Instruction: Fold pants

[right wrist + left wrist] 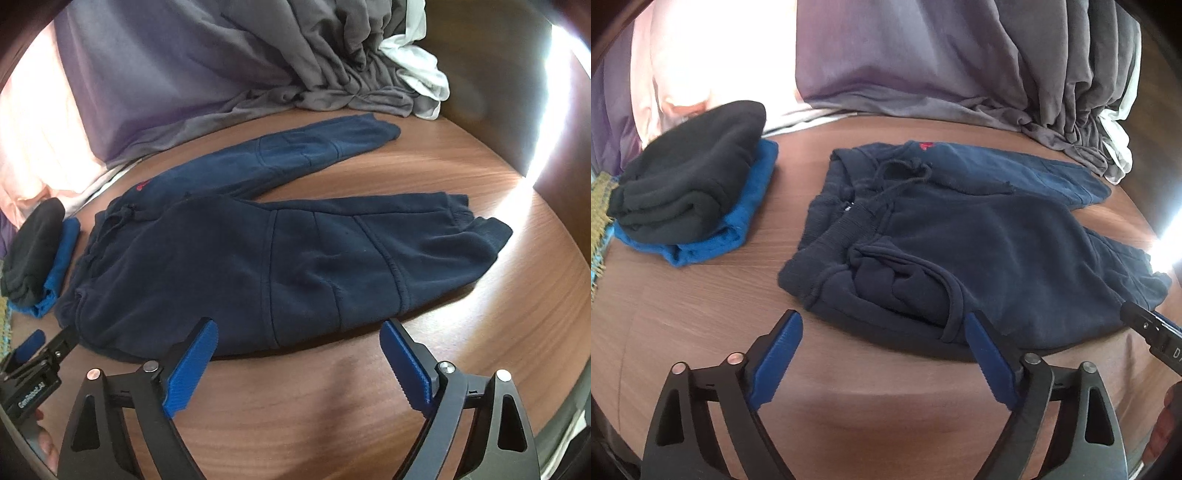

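Observation:
Dark navy sweatpants (979, 251) lie flat on the brown wooden table (701, 306), waistband and drawstring to the left, both legs running right and spread apart. In the right wrist view the pants (258, 258) show the near leg with its cuff at the right and the far leg behind. My left gripper (884, 336) is open and empty, just short of the waistband's near edge. My right gripper (299, 343) is open and empty at the near leg's front edge. The right gripper's tip shows in the left wrist view (1152, 328); the left gripper shows in the right wrist view (40, 350).
A stack of folded clothes, a black garment (690, 177) on a blue one (746, 206), sits left of the pants. Grey and purple curtains (923, 66) pool on the table's far edge, with white cloth (417, 66) at the right. A fringed mat edge (598, 229) lies far left.

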A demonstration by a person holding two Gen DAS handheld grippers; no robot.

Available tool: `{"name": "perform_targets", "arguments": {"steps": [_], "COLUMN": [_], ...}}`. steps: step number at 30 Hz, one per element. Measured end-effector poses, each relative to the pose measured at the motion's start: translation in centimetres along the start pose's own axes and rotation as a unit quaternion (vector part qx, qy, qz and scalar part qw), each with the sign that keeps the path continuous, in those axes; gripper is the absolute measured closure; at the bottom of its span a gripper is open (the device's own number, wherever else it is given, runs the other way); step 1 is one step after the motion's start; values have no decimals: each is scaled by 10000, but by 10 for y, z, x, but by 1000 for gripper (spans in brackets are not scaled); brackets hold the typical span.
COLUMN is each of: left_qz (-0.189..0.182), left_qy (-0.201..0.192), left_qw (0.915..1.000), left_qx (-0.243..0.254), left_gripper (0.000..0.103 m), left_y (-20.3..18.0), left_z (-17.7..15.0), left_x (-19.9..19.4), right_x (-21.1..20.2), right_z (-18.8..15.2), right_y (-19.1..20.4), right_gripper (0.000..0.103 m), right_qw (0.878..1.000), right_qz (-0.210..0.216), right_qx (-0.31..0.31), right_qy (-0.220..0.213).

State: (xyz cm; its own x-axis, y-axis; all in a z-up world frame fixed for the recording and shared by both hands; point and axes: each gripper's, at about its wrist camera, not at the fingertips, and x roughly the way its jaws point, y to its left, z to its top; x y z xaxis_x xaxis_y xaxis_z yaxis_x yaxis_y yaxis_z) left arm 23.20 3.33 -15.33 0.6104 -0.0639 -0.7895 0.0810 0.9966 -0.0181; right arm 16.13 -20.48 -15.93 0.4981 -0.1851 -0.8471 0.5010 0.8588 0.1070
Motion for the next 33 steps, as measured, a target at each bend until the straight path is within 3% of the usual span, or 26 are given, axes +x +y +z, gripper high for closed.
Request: {"name": "perform_targets", "arguments": {"steps": [7,10,12,18,19,20,21,23,33], "left_qz": [-82,-157,-248,-365,-337,-279,-241,-37,15], "left_qy": [170,233,265,234,205,161,138,146,405], "left_qw": [9998,9996,9993,9990,9992,9994,9995,9996,9988], "left_qx": [-76,-55,-41,79,109,152,169,247,262], "left_gripper": [17,26,37,62,65,69,77,86,87], "left_y": [0,-1,-2,-9,-10,-11,-11,-11,-6], "left_z": [3,5,5,4,4,5,5,5,-4], "left_x": [17,21,23,20,18,16,15,14,17], "right_x": [11,16,19,24,24,23,23,21,8], "right_z": [4,5,6,9,9,10,10,10,-3], "right_y": [-2,-3,-5,-13,-14,-15,-15,-18,-17], "right_gripper": [19,22,26,53,61,80,85,87,88], "right_qw": [9999,9998,9997,9989,9989,9990,9991,9992,9990], "right_qz": [-5,-43,-52,-61,-51,-53,-135,-89,-317], "right_qx": [46,96,174,416,416,407,360,344,71], "right_qy": [105,146,169,205,201,184,161,164,306]}}
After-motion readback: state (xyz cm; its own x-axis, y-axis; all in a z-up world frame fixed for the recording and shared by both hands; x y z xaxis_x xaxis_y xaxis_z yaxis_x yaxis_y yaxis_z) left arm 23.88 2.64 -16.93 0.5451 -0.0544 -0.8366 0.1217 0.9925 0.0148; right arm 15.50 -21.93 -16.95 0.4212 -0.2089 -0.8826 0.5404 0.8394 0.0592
